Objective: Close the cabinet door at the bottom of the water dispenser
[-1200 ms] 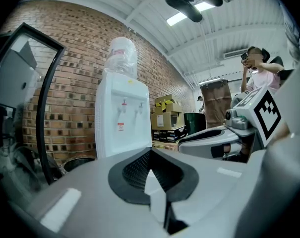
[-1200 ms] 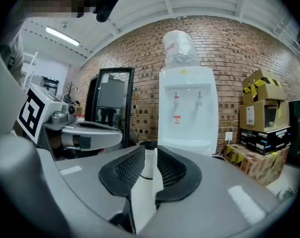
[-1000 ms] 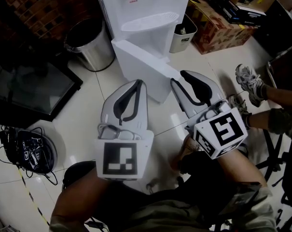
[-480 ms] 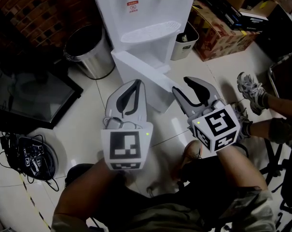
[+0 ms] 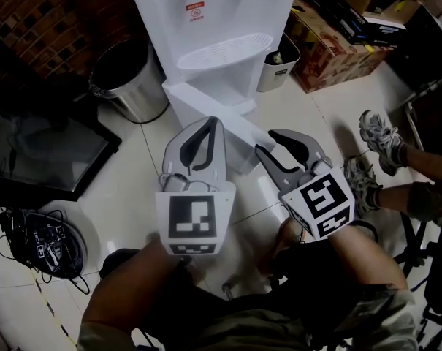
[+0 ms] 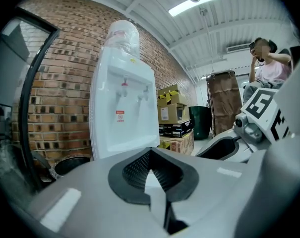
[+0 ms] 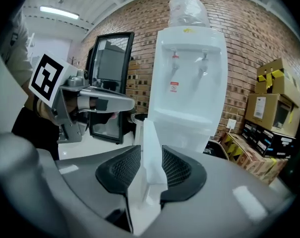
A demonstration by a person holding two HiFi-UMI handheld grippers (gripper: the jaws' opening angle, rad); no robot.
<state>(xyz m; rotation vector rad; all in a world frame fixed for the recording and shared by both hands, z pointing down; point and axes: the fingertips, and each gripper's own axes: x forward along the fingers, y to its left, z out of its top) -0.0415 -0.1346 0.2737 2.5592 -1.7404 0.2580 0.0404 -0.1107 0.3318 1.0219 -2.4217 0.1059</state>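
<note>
Right gripper view puts the free edge of the cabinet door [image 7: 149,133] upright between the jaws of the right gripper [image 7: 150,156], which are closing. The ribbed pads flank the panel closely, though I cannot see them pressing on it.

Head view shows the door swung wide out from the foot of the white water dispenser [image 5: 217,20], over the tiled floor [image 5: 133,167] toward the person. It seems to be hinged on the side near the steel bin [image 5: 126,79]. The left gripper [image 5: 212,123] has its jaws together on nothing and hangs just beside the door's face.

A grip is hardly needed here. A flat push on the outer face near the free edge, following the arc round the hinge, should carry the door home. Keep the jaws clear of the narrowing gap, and press until the panel sits flush.
</note>
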